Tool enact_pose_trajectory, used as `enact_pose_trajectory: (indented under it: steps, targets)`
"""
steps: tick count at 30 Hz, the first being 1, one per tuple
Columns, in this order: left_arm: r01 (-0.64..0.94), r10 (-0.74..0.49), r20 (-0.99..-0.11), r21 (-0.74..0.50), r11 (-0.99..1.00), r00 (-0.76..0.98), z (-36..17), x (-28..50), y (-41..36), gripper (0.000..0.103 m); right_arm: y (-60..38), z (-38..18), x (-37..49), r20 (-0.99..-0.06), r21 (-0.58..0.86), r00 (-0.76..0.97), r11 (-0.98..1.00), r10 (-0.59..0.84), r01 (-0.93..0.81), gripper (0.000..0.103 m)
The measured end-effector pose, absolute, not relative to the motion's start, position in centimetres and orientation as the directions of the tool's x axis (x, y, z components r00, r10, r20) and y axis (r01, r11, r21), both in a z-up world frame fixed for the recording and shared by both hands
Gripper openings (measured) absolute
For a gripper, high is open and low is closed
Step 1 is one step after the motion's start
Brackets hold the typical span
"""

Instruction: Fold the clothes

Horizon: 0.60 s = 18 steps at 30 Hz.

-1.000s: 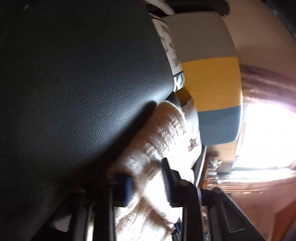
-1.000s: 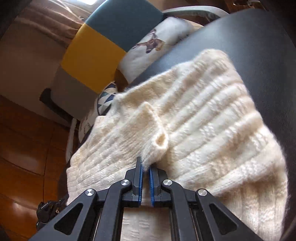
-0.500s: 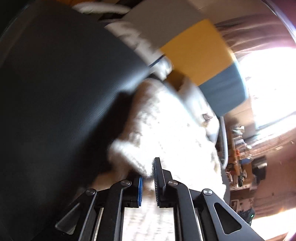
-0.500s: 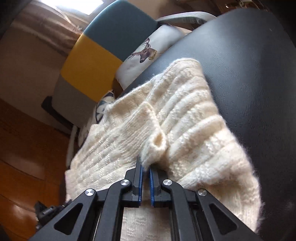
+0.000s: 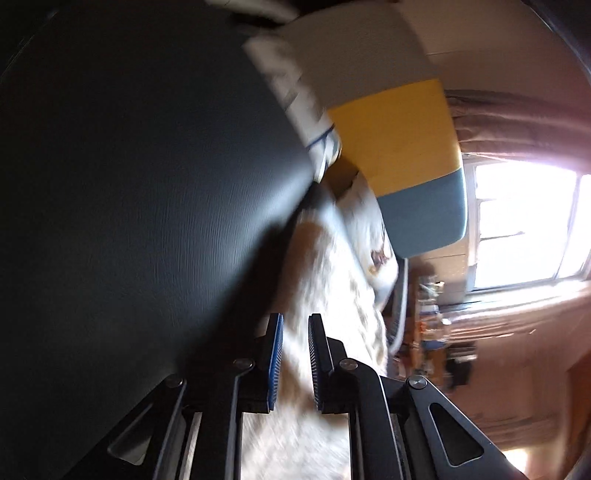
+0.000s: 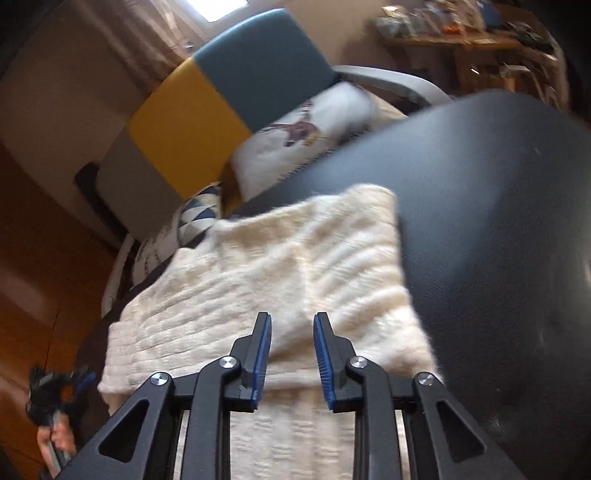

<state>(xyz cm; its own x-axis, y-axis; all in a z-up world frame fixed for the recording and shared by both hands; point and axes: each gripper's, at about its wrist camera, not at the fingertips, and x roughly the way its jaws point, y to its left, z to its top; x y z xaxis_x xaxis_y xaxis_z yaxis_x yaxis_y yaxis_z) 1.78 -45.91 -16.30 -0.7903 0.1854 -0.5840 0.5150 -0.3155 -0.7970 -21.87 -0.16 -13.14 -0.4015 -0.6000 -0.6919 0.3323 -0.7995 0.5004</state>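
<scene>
A cream knitted sweater (image 6: 280, 266) lies folded on a black leather surface (image 6: 498, 221). My right gripper (image 6: 292, 325) is open just above the sweater's near fold, holding nothing. In the left wrist view the sweater (image 5: 332, 295) is blurred and runs away from my left gripper (image 5: 296, 325). The left jaws stand a little apart over the sweater's edge with no cloth pinched between them. The black leather surface (image 5: 129, 184) fills the left of that view.
A chair with grey, yellow and teal back panels (image 6: 221, 110) stands behind the surface, with printed cushions (image 6: 295, 140) on it. A cluttered wooden shelf (image 6: 461, 33) is at the back right. A bright window (image 5: 528, 229) shows in the left wrist view.
My right gripper has opened and let go of the sweater fold it pinched. The sweater now lies flatter. My left gripper has narrowed, released the sweater and swung with blur.
</scene>
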Motion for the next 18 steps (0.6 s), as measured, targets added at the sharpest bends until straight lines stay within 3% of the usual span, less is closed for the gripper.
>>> enact_pose_trajectory:
  steps: [4,8,10,14,15,17,18]
  targets:
    - [0.537,0.174,-0.65,-0.727,-0.428,-0.74,-16.1,-1.6,-48.3,0.029,-3.7,-12.4,-21.7,-0.706,0.454,-0.351,-0.774,-0.615,0.442,0.024]
    - [0.503,0.263,-0.644,-0.742,-0.443,-0.718,-17.3,-5.8,-49.1,0.033,-6.9,-13.2,-22.0,-0.745,0.408,-0.302,-0.764,-0.595,0.5,0.024]
    - [0.486,0.302,-0.637,-0.753,-0.444,-0.71,-18.2,-7.5,-49.4,0.041,-7.7,-13.7,-22.5,-0.749,0.414,-0.285,-0.757,-0.599,0.505,0.024]
    - [0.472,0.329,-0.645,-0.745,-0.472,-0.689,-18.7,-9.9,-48.6,0.044,-8.5,-14.2,-23.2,-0.765,0.381,-0.283,-0.761,-0.578,0.525,0.024]
    - [0.462,0.338,-0.644,-0.745,-0.482,-0.686,-18.7,-10.3,-48.4,0.042,-8.8,-14.4,-23.2,-0.777,0.357,-0.285,-0.765,-0.562,0.536,0.024]
    - [0.418,0.319,-0.647,-0.721,-0.554,-0.693,-17.8,-10.6,-47.7,0.013,-9.5,-14.8,-23.2,-0.818,0.233,-0.331,-0.797,-0.471,0.557,0.023]
    - [0.411,0.283,-0.654,-0.696,-0.588,-0.702,-17.1,-10.7,-47.3,0.013,-9.9,-14.9,-23.1,-0.828,0.171,-0.358,-0.801,-0.432,0.573,0.022]
